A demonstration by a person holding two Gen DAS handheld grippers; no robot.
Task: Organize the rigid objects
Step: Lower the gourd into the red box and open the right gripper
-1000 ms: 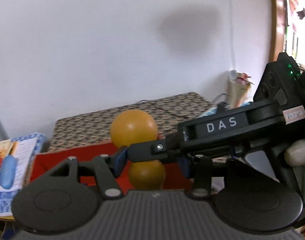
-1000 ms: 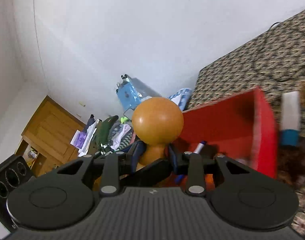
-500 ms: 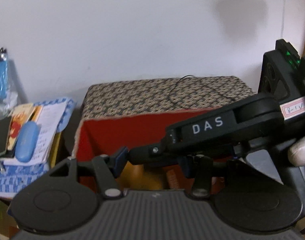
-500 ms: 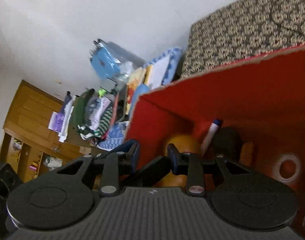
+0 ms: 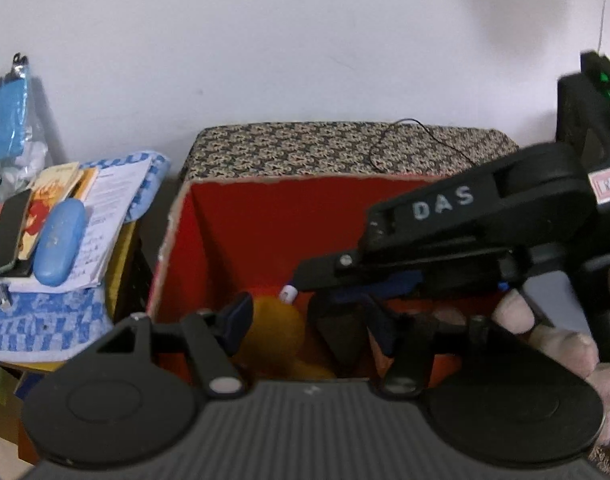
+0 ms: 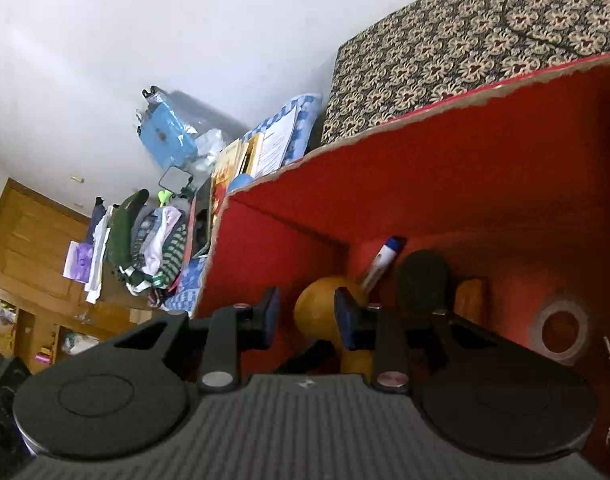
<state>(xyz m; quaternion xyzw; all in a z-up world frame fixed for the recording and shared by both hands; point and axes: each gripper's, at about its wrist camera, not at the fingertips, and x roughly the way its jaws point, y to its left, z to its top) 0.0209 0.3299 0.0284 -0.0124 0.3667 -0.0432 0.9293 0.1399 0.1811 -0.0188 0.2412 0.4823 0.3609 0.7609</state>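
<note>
- The orange wooden piece (image 6: 329, 312), a ball on a narrower neck, sits low inside the red box (image 6: 465, 152), in the corner directly ahead of the right gripper (image 6: 307, 314).
- The right fingers (image 6: 347, 316) stand apart with a clear gap; the ball shows between and beyond them, and neither pad appears to press on it. Judgement: the piece is released or nearly so.
- Just right of the right fingers, a marker (image 6: 379, 264) leans against the box wall, touching or almost touching the ball. Further right lie a dark rounded object (image 6: 423, 276), a small wooden block (image 6: 471, 298) and a tape roll (image 6: 559, 328).
- The left gripper (image 5: 309, 322) hovers at the box opening with its fingers spread and holding nothing; the right gripper's body crosses in front of it.
- To finish the placement well: keep the right fingers wide, then withdraw straight back and up along the finger axis. A sideways exit risks tipping the marker or rolling the ball.
- Hold the left gripper still until the right one clears, since the two tools overlap above the box.
</note>
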